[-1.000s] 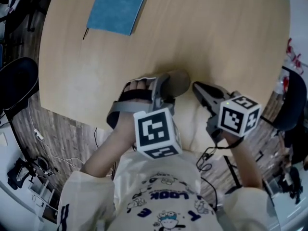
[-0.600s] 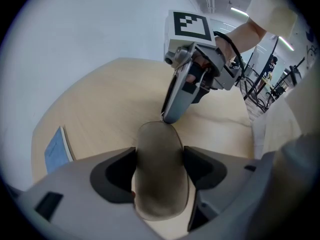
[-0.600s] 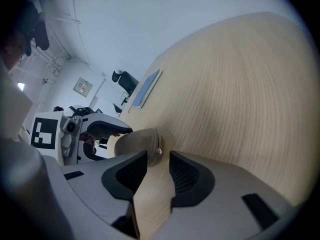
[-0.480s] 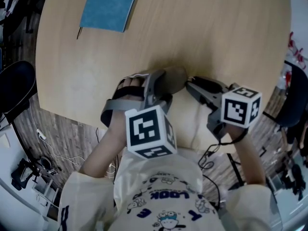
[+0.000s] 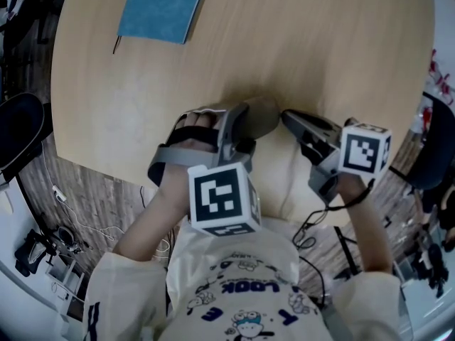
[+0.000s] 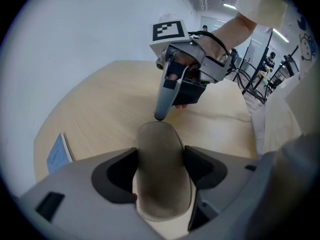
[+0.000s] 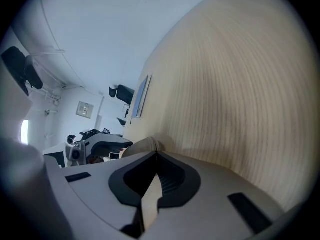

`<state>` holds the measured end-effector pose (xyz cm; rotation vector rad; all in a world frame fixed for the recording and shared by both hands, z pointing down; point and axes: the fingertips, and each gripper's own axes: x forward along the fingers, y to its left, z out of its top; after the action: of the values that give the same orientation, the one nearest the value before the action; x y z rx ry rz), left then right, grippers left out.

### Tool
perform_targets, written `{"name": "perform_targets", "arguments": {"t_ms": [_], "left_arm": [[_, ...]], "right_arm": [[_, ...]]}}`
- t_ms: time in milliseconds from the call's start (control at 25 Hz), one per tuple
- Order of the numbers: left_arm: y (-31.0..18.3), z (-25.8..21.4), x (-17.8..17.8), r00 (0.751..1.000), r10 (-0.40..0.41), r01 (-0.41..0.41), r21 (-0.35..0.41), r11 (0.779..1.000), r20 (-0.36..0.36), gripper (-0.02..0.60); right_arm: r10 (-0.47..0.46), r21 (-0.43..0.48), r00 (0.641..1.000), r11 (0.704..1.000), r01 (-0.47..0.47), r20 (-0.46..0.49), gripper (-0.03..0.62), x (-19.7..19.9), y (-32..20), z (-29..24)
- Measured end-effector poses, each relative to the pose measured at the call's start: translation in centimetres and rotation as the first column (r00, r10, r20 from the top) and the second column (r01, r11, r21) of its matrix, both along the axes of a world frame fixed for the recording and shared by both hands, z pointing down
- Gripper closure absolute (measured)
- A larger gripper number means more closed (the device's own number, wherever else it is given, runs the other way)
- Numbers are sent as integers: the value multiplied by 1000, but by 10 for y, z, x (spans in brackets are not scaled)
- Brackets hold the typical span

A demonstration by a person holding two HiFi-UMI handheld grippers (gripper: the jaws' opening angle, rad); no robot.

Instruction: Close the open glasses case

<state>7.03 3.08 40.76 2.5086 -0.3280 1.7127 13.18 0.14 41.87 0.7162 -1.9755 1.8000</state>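
I have the glasses case [image 5: 261,116] lying on the wooden table [image 5: 320,48], close to the near edge and right in front of me, well apart from the blue notebook [image 5: 160,6] by the far left edge. My left gripper [image 5: 240,128] comes down on it steeply from above. In the left gripper view its dark pads [image 6: 124,170] press on the two long sides of the case [image 6: 160,179], clamping it across its narrow width at about mid-length.

My right gripper [image 5: 287,116] has just snapped its jaws together with nothing between them. In the right gripper view the two fingers meet in a single line, and the rounded end of the case [image 7: 142,145] sits just past them. Seen from the left gripper view, that closed tip [image 6: 160,115] rests at the far end of the case, touching it or very nearly.

I see no gap between lid and base from any angle, so I judge the case to be shut or all but shut. I can't make out the hinge or the seam well enough to be sure.

The cover looks matte and felt-like, so I expect the pads to hold it without sliding. It is probably a light, stiff shell that skates on the smooth wood if pushed unbraced. I'd keep the hold across the middle as the anchor and press only on the top of the lid, near its free edge, with the closed tip.
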Motion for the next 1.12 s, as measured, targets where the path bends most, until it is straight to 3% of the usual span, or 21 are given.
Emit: {"name": "perform_targets", "arguments": {"t_ms": [280, 600, 800, 840, 880, 920, 1040, 1120], "left_arm": [[-5, -1, 1, 1000, 24, -25, 41, 999, 10, 287], [-2, 0, 4, 999, 30, -30, 18, 999, -15, 287], [-3, 2, -2, 1000, 10, -9, 32, 999, -20, 287], [-2, 2, -2, 1000, 8, -7, 35, 999, -27, 287], [-2, 2, -2, 999, 8, -7, 40, 999, -37, 287], [-1, 3, -1, 999, 8, -5, 44, 999, -50, 287], [1, 3, -4, 994, -40, 43, 27, 999, -103, 287], [-3, -6, -7, 980, -114, 118, 15, 993, -162, 287]], "right_arm": [[-4, 7, 1000, 1000, 4, 24, 594, -10, -26, 0], [-105, 32, 994, 994, 105, 5, 594, -24, -41, 2], [-136, 107, 988, 984, 143, -74, 592, -23, -38, 4], [-129, 132, 987, 981, 141, -94, 559, -20, -38, 3], [-110, 153, 988, 980, 125, -106, 425, -17, -38, 0], [-77, 174, 991, 980, 96, -112, 359, -11, -39, -4], [49, 266, 987, 964, -7, -151, 359, 7, -39, -23], [133, 374, 972, 926, -51, -195, 362, 15, -39, -42]]}}
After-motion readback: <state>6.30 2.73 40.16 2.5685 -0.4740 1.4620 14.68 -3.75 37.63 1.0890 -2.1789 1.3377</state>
